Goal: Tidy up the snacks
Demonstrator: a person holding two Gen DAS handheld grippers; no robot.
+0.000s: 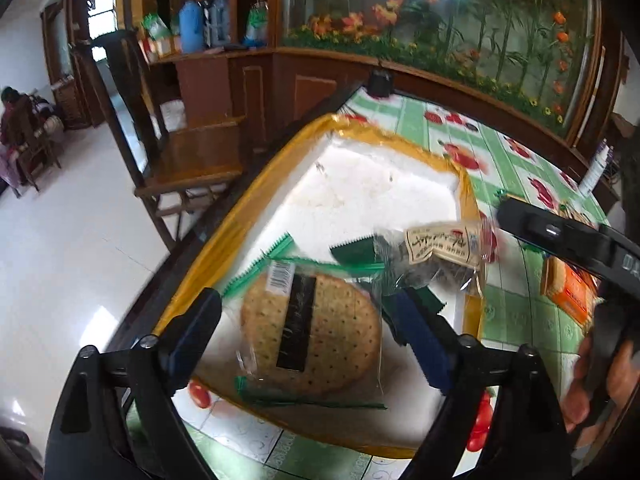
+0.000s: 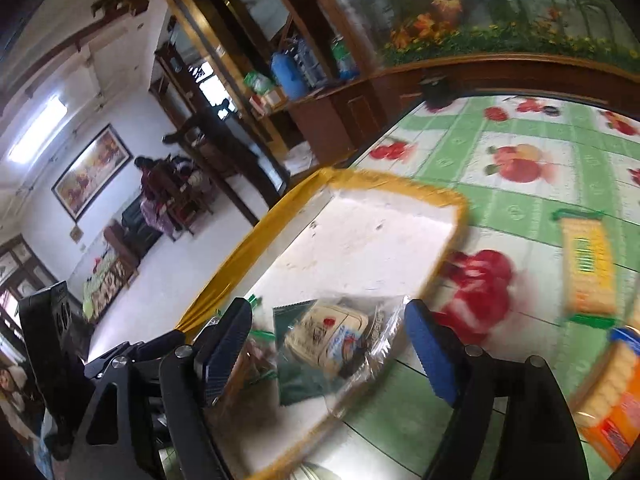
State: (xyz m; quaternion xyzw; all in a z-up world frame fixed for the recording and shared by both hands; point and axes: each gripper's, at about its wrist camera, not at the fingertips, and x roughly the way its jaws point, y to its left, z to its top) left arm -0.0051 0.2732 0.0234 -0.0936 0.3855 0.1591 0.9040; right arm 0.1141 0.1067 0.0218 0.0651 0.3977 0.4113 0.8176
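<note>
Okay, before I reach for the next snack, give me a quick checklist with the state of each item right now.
1. Left gripper open, pads off the round cracker pack: ok.
2. Right gripper open, clear of the small wrapped snack: ok.
3. Both packs fully inside the yellow-rimmed tray: cannot tell; the small one lies at the rim.
4. Free tray space: ok.
5. Snacks left on the table: yellow cracker pack, orange pack: ok.

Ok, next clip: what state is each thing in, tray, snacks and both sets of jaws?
Tray: flat on the table, holding two packets.
Round cracker packet: sealed, lying flat in the tray.
Small cake packet: sealed, in the tray by its edge.
Yellow cracker packet: sealed, on the tablecloth outside the tray.
Left gripper: jaws open, gripping nothing.
Right gripper: jaws open, gripping nothing.
</note>
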